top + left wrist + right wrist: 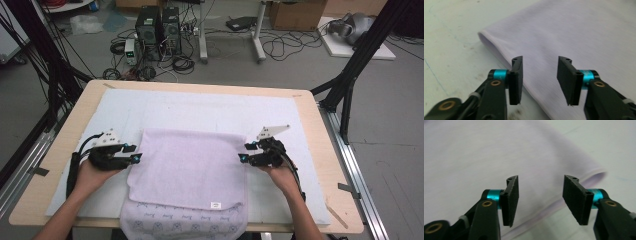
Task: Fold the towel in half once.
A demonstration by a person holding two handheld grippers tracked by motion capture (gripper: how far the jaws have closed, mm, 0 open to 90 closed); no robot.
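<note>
A pale lilac towel (190, 165) lies folded on the white mat (210, 112), its near part hanging over the table's front edge. My left gripper (134, 153) rests at the towel's left side, open, with nothing between its jaws. My right gripper (243, 152) sits at the towel's right side, open too. In the left gripper view the black pads (516, 80) stand apart above the towel's folded edge (499, 52). The right gripper view has the pads (511, 200) spread above the towel's rounded fold (594, 176).
The mat covers most of the wooden table (320, 130). The towel's hanging part (180, 225) carries a printed pattern and a small white label (215, 205). Beyond the table are computer towers (157, 25), cables and black frame legs (350, 75) on the floor.
</note>
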